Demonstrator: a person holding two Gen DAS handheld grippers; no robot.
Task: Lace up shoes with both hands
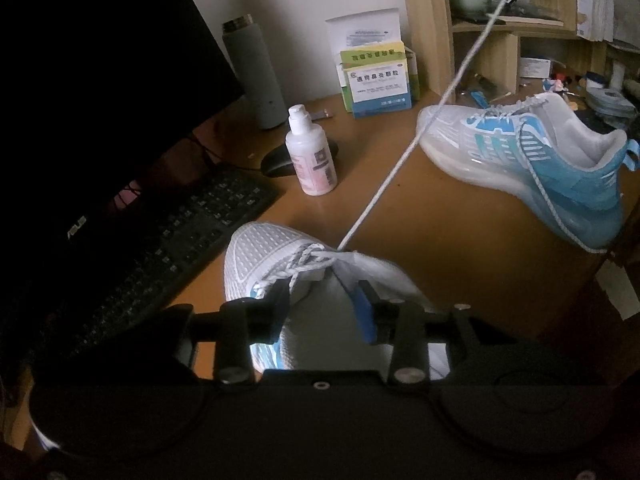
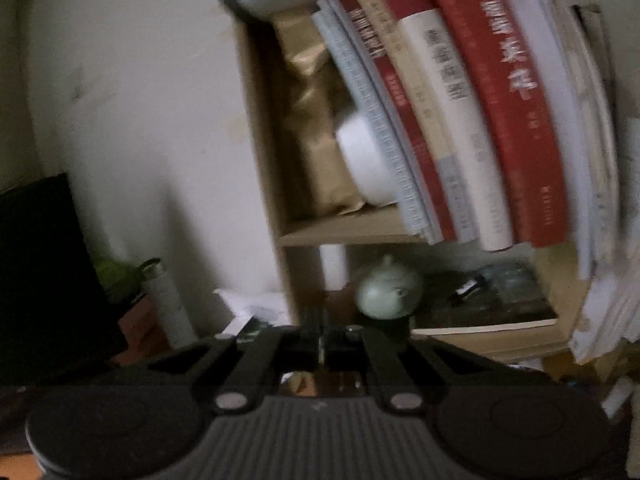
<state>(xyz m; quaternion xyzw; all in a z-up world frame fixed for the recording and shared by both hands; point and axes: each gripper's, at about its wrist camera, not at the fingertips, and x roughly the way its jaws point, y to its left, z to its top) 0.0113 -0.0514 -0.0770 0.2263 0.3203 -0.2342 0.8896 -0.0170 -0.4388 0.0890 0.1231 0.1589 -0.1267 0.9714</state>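
Brown desk [image 1: 460,248] carries everything. Nearest, the left gripper [image 1: 324,316] stands part open over the collar of a white shoe [image 1: 260,256], its pads astride the tongue without pressing it. From that shoe's eyelets a white lace [image 1: 400,168] runs taut, up and to the right, out of view. Beyond sit a small bottle [image 1: 312,152], a keyboard [image 1: 160,240] and a second, blue-and-white shoe [image 1: 532,160]. The right gripper [image 2: 322,344] is closed, raised before a bookshelf [image 2: 340,232]; what it pinches cannot be told.
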